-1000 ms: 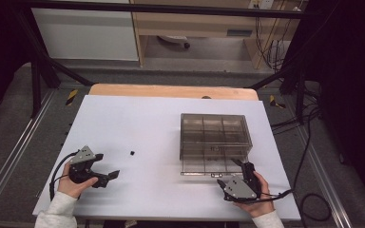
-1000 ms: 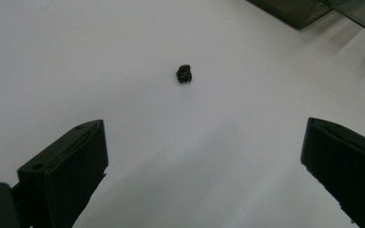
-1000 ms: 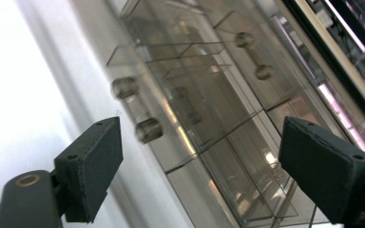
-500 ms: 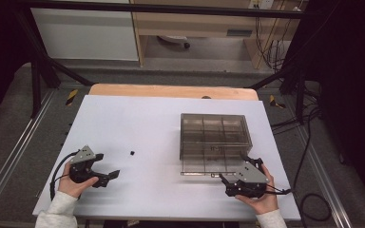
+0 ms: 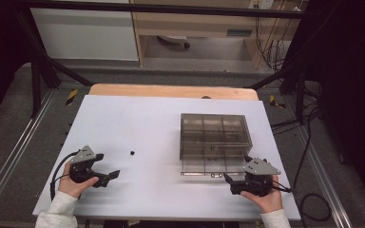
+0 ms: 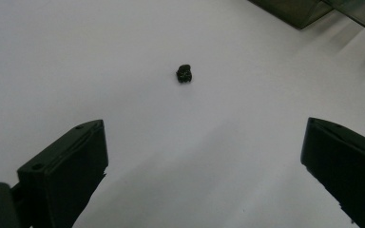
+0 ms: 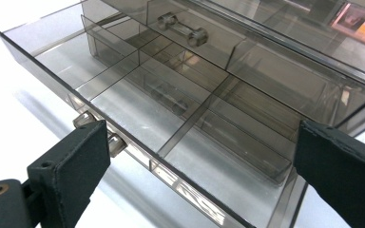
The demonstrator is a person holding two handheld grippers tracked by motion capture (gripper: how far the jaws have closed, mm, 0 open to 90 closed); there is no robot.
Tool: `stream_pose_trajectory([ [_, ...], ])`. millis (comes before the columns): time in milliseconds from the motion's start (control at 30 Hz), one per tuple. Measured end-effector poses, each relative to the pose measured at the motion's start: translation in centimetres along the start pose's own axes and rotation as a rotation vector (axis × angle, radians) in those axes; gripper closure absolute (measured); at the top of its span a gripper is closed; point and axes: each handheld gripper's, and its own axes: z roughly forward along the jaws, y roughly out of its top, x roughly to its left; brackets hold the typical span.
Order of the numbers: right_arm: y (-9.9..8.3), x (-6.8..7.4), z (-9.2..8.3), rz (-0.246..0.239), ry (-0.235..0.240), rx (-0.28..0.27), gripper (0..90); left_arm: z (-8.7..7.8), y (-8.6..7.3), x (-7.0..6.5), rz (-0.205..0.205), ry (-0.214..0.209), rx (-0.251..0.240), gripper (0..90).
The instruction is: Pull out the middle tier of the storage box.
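With the organiser's bottom drawer already pulled open, both the left gripper and right gripper sit wide-jawed and empty, the small black part lying unpicked on the table.

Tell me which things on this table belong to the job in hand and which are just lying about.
In the job:
small black part, lying loose ahead of the open left gripper
clear drawer box, its bottom drawer pulled out in front of the open right gripper

Lying about:
black cables on the floor beyond the table
white cabinet at the back
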Motion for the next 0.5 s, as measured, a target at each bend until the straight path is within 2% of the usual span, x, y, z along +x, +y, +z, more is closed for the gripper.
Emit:
stream_pose_trajectory([
  [500, -0.4, -2.1, -0.1, 0.135, 0.057, -0.018, 4.6, 0.1, 0.0, 0.0, 0.001, -0.004, 0.002, 1.0],
])
